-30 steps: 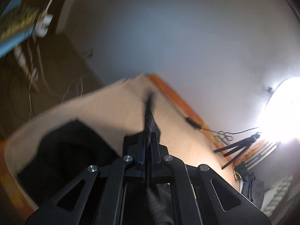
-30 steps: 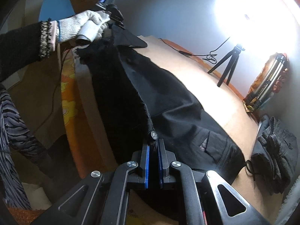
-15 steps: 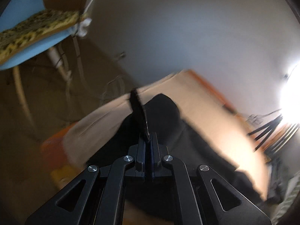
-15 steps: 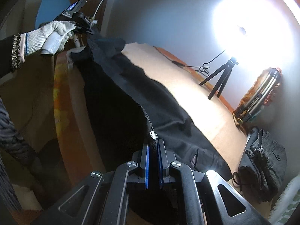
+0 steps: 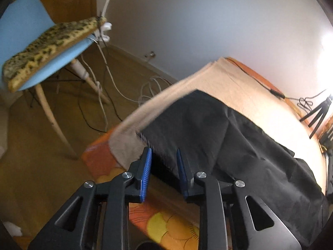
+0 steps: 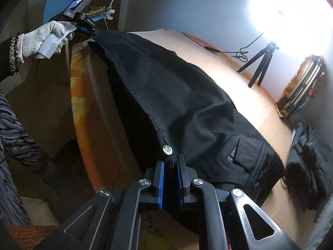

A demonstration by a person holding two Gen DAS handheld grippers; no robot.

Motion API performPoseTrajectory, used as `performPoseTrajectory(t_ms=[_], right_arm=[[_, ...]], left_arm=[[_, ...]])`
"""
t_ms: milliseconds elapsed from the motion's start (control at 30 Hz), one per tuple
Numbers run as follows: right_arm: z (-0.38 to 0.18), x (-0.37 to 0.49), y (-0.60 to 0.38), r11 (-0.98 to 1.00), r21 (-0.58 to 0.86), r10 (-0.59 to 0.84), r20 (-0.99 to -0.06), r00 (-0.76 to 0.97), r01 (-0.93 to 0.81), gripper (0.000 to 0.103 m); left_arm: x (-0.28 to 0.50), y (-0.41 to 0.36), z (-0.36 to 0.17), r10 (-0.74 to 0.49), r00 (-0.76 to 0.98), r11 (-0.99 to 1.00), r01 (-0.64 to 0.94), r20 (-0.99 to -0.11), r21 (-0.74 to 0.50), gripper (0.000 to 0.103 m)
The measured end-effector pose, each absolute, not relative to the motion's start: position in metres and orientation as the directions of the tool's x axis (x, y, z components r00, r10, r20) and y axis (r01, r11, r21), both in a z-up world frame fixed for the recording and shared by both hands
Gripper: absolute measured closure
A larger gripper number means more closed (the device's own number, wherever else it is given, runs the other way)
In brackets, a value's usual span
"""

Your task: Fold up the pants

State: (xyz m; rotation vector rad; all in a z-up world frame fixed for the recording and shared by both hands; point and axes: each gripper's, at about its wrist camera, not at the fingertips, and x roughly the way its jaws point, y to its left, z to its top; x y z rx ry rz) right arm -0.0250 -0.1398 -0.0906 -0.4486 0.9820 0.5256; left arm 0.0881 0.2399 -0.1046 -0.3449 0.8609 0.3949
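Observation:
Black pants (image 6: 187, 83) lie lengthwise on a beige-covered surface (image 6: 208, 58), their near side hanging over its edge. In the right wrist view, my right gripper (image 6: 169, 159) is at the waist, just under a metal button (image 6: 167, 149). Its jaws are opening, and the waistband sits loosely between the blue pads. My left gripper (image 5: 163, 150) is at the far leg end. Its jaws are opening around the frayed hem of the pants (image 5: 229, 135), with the pads clear of the cloth. A gloved hand (image 6: 47, 35) holds that left gripper (image 6: 91, 31) at the hem.
A blue chair with a spotted cushion (image 5: 41, 41) and loose cables (image 5: 145, 87) stand on the floor beyond the surface's end. A tripod (image 6: 260, 62) and bright lamp (image 6: 276, 6) are at the far side. Another dark garment (image 6: 308, 152) lies right of the waist. An orange flowered sheet (image 5: 166, 225) hangs below.
The left gripper came down to the end of the surface and laid the leg hem there, then parted its jaws. The right jaws, shut on the waistband before, have parted slightly.

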Motion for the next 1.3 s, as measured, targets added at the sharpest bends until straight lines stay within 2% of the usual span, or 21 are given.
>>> performPoseTrajectory(t_ms=[33,67,100,233,300,367,467,567,633,767,867,967,1067,1300], right_arm=[[-0.089,-0.026,-0.144,0.791,-0.093,0.234,-0.867,0.440,-0.604,0.084],[-0.087,-0.027,-0.149,0.792,-0.042,0.270,-0.871,0.411,-0.609,0.073],[-0.084,-0.028,-0.156,0.791,0.019,0.317,-0.868,0.383,-0.612,0.069],[-0.062,-0.030,-0.188,0.807,0.175,0.440,-0.816,0.375,-0.565,0.063],[-0.052,-0.027,-0.212,0.834,0.240,0.467,-0.786,0.405,-0.496,0.053],[-0.048,-0.021,-0.240,0.871,0.286,0.457,-0.771,0.445,-0.398,0.052],[-0.051,-0.016,-0.273,0.912,0.318,0.407,-0.779,0.478,-0.259,0.052],[-0.063,-0.006,-0.305,0.923,0.366,0.375,-0.794,0.478,-0.117,0.050],[-0.069,-0.003,-0.318,0.919,0.390,0.369,-0.799,0.474,-0.057,0.050],[-0.077,0.001,-0.339,0.907,0.420,0.365,-0.802,0.473,0.013,0.050],[-0.081,-0.001,-0.351,0.894,0.446,0.371,-0.800,0.472,0.052,0.050],[-0.087,-0.001,-0.362,0.872,0.481,0.390,-0.793,0.469,0.089,0.049],[-0.089,-0.002,-0.372,0.855,0.503,0.398,-0.789,0.468,0.121,0.047],[-0.095,-0.004,-0.382,0.817,0.558,0.440,-0.769,0.464,0.149,0.042]], left_arm=[[0.084,0.239,-0.100,0.201,0.594,0.872,-0.470,-0.779,-0.133,0.080],[0.079,0.240,-0.095,0.202,0.605,0.874,-0.466,-0.770,-0.137,0.080],[0.074,0.237,-0.088,0.204,0.620,0.878,-0.458,-0.757,-0.138,0.080],[0.065,0.200,-0.063,0.137,0.688,0.927,-0.343,-0.712,-0.153,0.080],[0.067,0.170,-0.056,0.082,0.709,0.958,-0.249,-0.700,-0.140,0.080],[0.067,0.133,-0.054,-0.002,0.722,0.981,-0.134,-0.692,-0.143,0.079],[0.063,0.068,-0.057,-0.159,0.696,0.986,0.072,-0.701,-0.152,0.064],[0.056,0.010,-0.067,-0.274,0.633,0.958,0.242,-0.724,-0.151,0.064],[0.048,-0.028,-0.073,-0.328,0.586,0.927,0.350,-0.741,-0.134,0.062],[0.024,-0.097,-0.077,-0.394,0.519,0.837,0.543,-0.759,-0.063,0.052],[0.012,-0.132,-0.076,-0.412,0.487,0.772,0.635,-0.770,-0.012,0.050],[-0.002,-0.163,-0.078,-0.391,0.489,0.703,0.706,-0.780,0.090,0.041],[-0.014,-0.191,-0.085,-0.363,0.493,0.630,0.755,-0.791,0.181,0.041],[-0.007,-0.229,-0.110,-0.230,0.589,0.574,0.725,-0.774,0.381,0.041]])
